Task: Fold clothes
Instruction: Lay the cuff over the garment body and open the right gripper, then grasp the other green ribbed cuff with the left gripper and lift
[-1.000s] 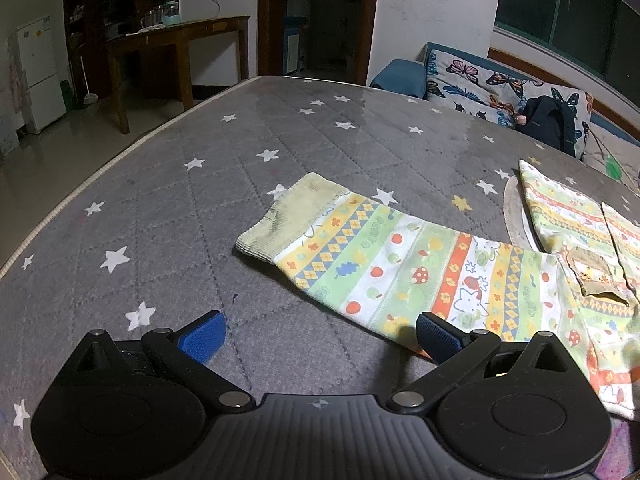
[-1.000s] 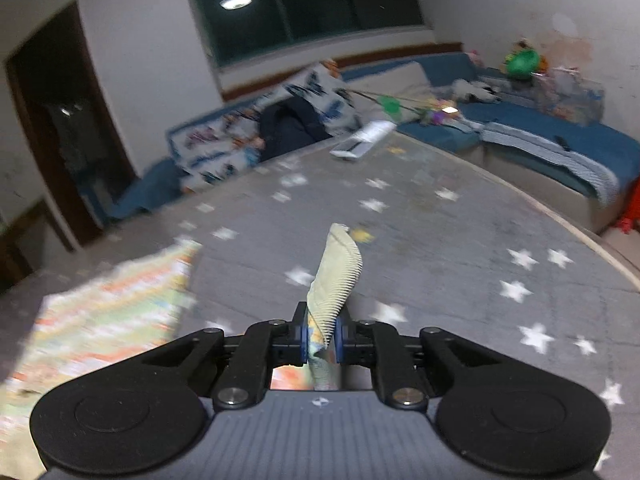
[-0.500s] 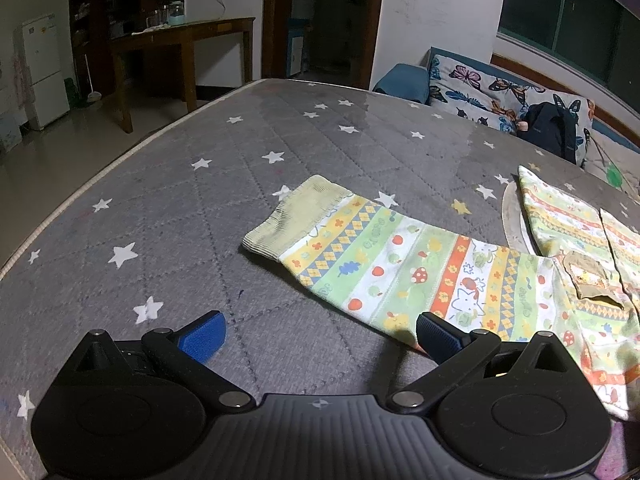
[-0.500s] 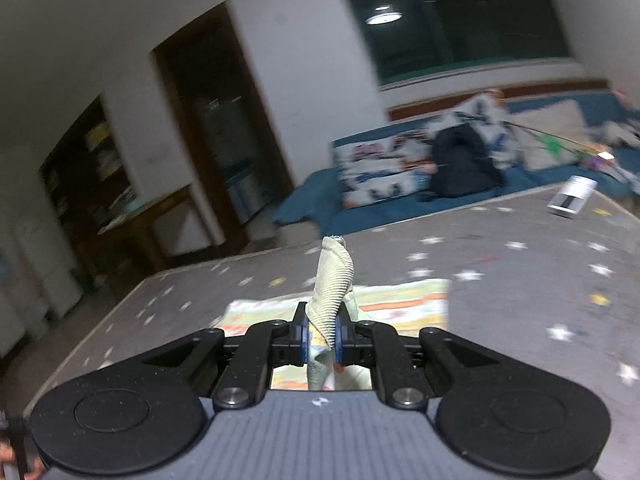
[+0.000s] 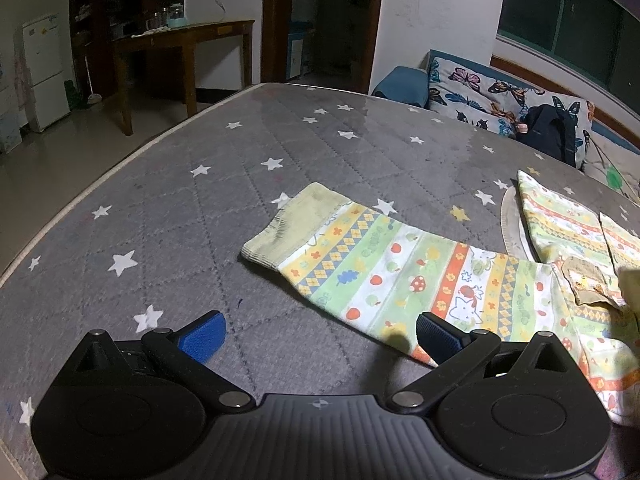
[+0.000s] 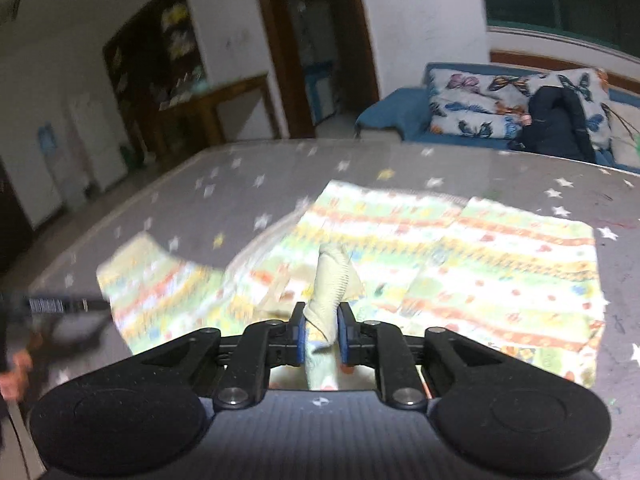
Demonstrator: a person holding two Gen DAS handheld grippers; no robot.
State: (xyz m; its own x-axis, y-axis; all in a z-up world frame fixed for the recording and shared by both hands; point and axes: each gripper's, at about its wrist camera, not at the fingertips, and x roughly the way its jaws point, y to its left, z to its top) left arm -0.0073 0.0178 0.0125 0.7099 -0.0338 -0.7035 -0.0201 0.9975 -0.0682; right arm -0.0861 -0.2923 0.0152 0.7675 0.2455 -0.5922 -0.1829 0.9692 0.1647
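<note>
A child's top with green, yellow and orange stripes lies on the grey star-print mattress. One sleeve stretches left and ends in a pale ribbed cuff. My left gripper is open just above the mattress, its right pad at the sleeve's near edge. My right gripper hovers over the top's body. The other sleeve's pale cuff stands upright between its pads, and the jaws are opening. That cuff also shows in the left wrist view at the right edge.
The mattress edge runs along the left, with floor beyond. A wooden table and a white fridge stand at the back left. Behind the mattress is a blue sofa with butterfly pillows and a black backpack. A hand shows at the left.
My right gripper has swung left with the cuff, from beside the garment to over its body, and its pads stand a little wider. The left gripper has not moved.
</note>
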